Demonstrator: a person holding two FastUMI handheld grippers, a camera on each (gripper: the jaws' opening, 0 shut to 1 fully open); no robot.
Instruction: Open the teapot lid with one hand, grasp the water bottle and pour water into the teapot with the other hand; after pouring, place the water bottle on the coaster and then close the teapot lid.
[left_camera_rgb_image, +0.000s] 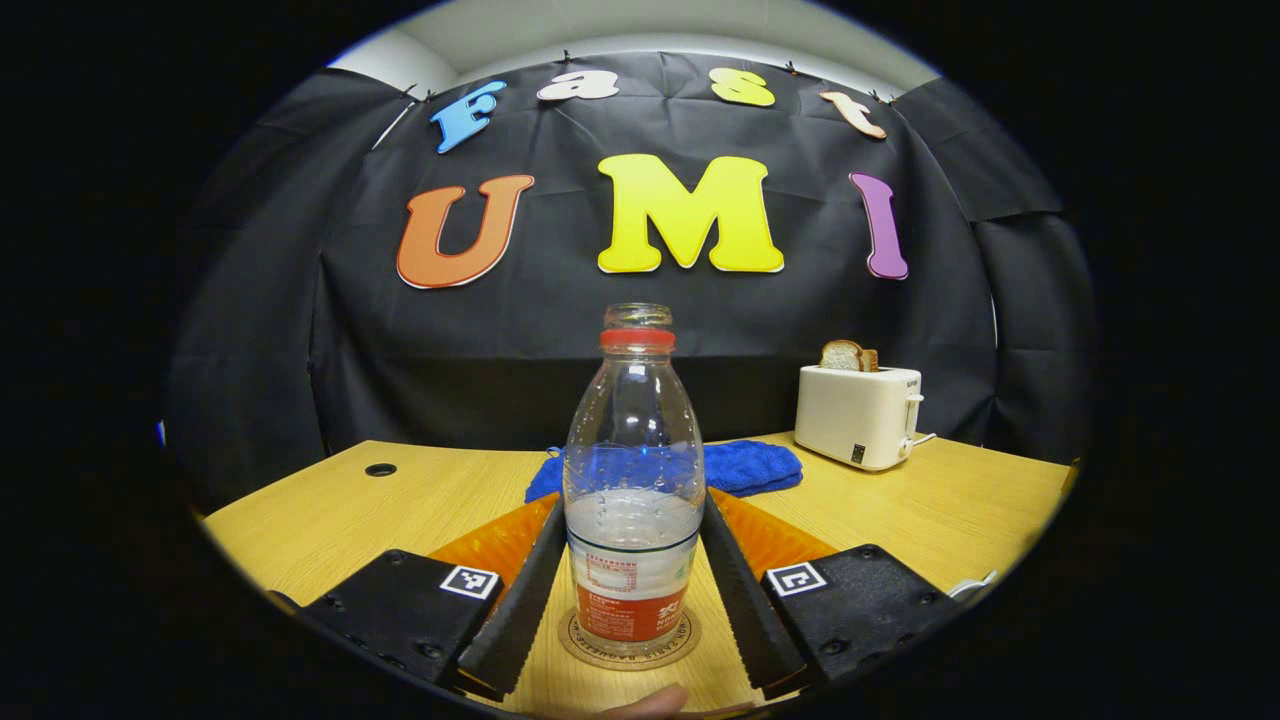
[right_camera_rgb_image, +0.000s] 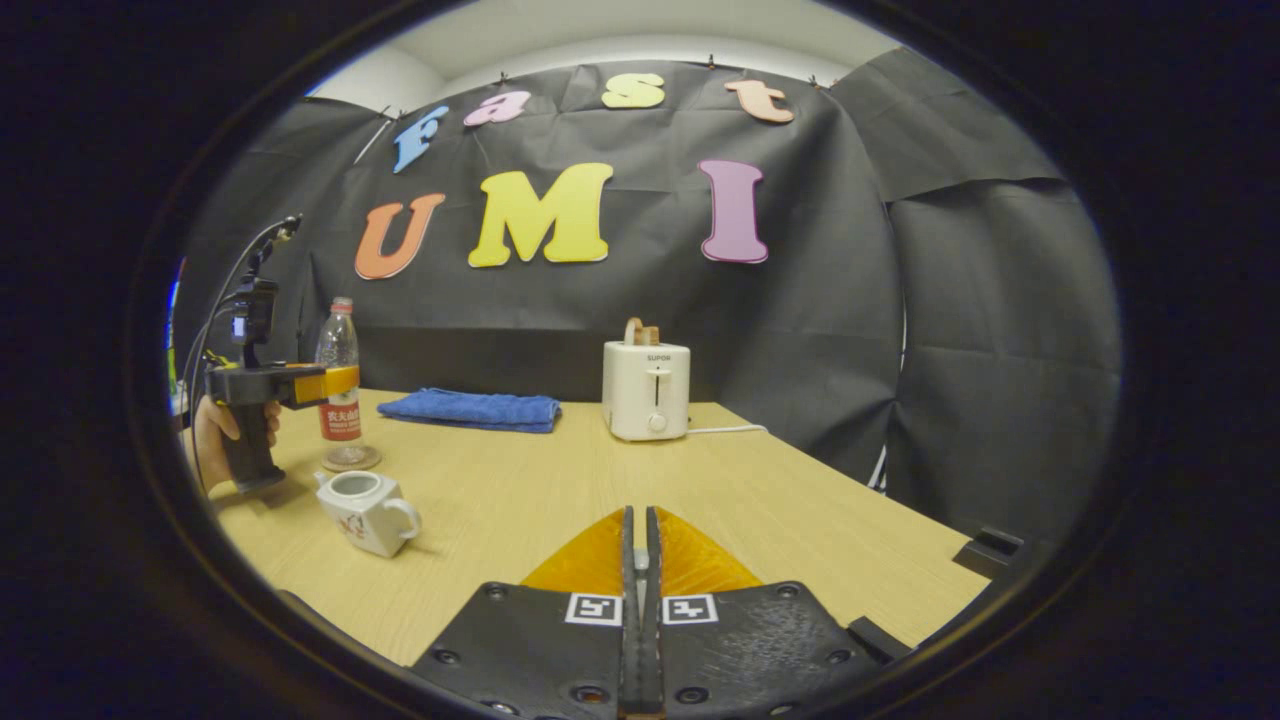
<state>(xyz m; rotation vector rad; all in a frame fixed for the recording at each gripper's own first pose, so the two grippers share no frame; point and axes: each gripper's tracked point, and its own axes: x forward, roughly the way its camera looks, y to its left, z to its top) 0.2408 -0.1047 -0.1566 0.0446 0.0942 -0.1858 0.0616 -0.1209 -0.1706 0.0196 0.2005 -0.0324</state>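
Observation:
A clear water bottle (left_camera_rgb_image: 633, 440) with no cap, partly full, stands upright on a round coaster (left_camera_rgb_image: 630, 645) on the wooden table. My left gripper (left_camera_rgb_image: 633, 503) is closed around it, one finger pressing on each side at label height. The right gripper view has the same bottle (right_camera_rgb_image: 338, 350), coaster (right_camera_rgb_image: 350, 460) and left gripper (right_camera_rgb_image: 335, 383) at the far left, a hand (right_camera_rgb_image: 215, 425) holding the grip. A small white teapot (right_camera_rgb_image: 365, 510) sits in front of the coaster; I cannot tell whether its lid is on. My right gripper (right_camera_rgb_image: 640, 515) is shut and empty over the table.
A white toaster (right_camera_rgb_image: 647, 390) with bread in it stands at the back of the table, its cable (right_camera_rgb_image: 720, 430) trailing to the right. A folded blue cloth (right_camera_rgb_image: 470, 408) lies between it and the bottle. The table (right_camera_rgb_image: 800, 520) ends at the right edge.

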